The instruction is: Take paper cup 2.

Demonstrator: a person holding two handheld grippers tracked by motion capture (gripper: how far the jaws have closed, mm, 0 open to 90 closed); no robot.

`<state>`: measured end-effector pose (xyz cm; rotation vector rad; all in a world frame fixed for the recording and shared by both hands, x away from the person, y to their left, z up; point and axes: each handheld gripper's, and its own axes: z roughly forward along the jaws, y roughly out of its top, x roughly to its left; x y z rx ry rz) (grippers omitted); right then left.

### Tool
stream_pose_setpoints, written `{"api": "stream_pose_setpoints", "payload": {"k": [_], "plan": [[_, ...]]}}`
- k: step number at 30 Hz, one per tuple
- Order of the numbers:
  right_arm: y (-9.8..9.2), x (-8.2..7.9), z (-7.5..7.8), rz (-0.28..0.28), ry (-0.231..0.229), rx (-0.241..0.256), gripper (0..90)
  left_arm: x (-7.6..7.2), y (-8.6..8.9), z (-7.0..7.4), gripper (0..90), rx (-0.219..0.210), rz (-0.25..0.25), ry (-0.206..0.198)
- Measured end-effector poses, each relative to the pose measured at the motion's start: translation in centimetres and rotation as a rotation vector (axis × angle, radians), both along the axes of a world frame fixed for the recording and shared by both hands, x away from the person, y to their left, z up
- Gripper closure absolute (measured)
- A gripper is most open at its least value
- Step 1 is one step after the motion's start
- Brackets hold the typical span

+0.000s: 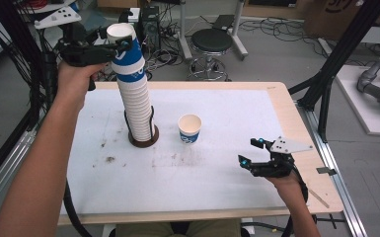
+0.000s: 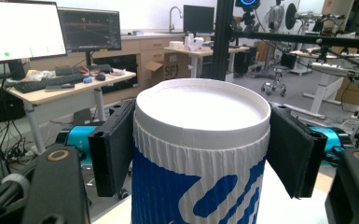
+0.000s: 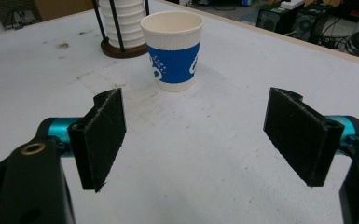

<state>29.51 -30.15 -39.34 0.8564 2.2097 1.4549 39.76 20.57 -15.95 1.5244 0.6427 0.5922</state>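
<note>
A tall stack of white-and-blue paper cups (image 1: 135, 106) stands in a dark wire holder (image 1: 143, 140) left of the table's middle. My left gripper (image 1: 120, 40) is raised at the stack's top, its pads pressed on both sides of the top cup (image 1: 123, 47). In the left gripper view that top cup (image 2: 200, 186) sits between the jaws of the left gripper (image 2: 200, 144). A single cup (image 1: 189, 128) stands upright beside the stack. My right gripper (image 1: 250, 152) hovers open over the table's right front. In the right gripper view this single cup (image 3: 173, 53) stands well beyond the right gripper (image 3: 200, 135).
The white table top (image 1: 217, 182) has a few smudges near the holder. A black stool (image 1: 211, 42) and cables lie on the floor behind the table. A dark frame post (image 1: 335, 54) rises at the right.
</note>
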Motion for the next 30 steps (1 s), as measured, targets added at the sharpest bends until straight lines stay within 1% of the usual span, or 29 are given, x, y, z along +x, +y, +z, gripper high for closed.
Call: {"api": "stream_pose_setpoints", "payload": {"k": [5, 10, 12, 14, 16, 17, 20, 23, 24, 25, 29, 30], "plan": [[0.0, 0.0, 0.0, -0.001, 0.001, 0.001, 21.4, -0.5, 0.3, 1.2, 30.0, -0.030, -0.005, -0.019], [0.0, 0.0, 0.0, 0.000, -0.001, 0.001, 21.4, -1.1, 0.8, 2.2, 30.0, -0.048, -0.008, -0.039], [0.0, -0.1, 0.0, -0.001, 0.006, 0.005, 21.4, -1.5, 1.1, 2.4, 30.0, -0.057, -0.007, -0.051], [0.0, -0.1, 0.0, -0.001, 0.006, 0.006, 21.4, -1.7, 1.3, 2.5, 30.1, -0.060, -0.007, -0.056], [0.0, 0.0, 0.0, -0.001, 0.000, 0.002, 21.4, -2.0, 1.7, 2.8, 30.1, -0.064, 0.004, -0.065], [0.1, -0.1, 0.0, 0.000, 0.010, 0.005, 21.4, -2.1, 1.9, 2.9, 30.1, -0.068, 0.006, -0.069], [0.2, -0.1, 0.0, 0.003, 0.005, 0.003, 21.4, -2.3, 2.3, 3.1, 30.1, -0.072, 0.010, -0.078], [0.2, -0.1, 0.0, 0.002, 0.004, 0.004, 21.4, -2.7, 2.9, 3.4, 30.2, -0.094, 0.013, -0.089], [0.2, -0.1, 0.0, 0.000, 0.002, 0.004, 21.4, -2.9, 3.4, 3.5, 30.1, -0.103, 0.017, -0.091], [0.2, -0.1, 0.0, -0.001, 0.007, 0.004, 21.4, -2.9, 3.4, 3.5, 30.2, -0.103, 0.017, -0.091], [0.2, -0.1, 0.0, 0.000, 0.008, 0.002, 21.4, -3.8, 4.6, 3.2, 30.2, -0.107, 0.016, -0.096], [0.2, -0.1, 0.0, 0.001, 0.007, 0.002, 21.4, -3.8, 4.6, 3.2, 30.1, -0.107, 0.016, -0.096]]}}
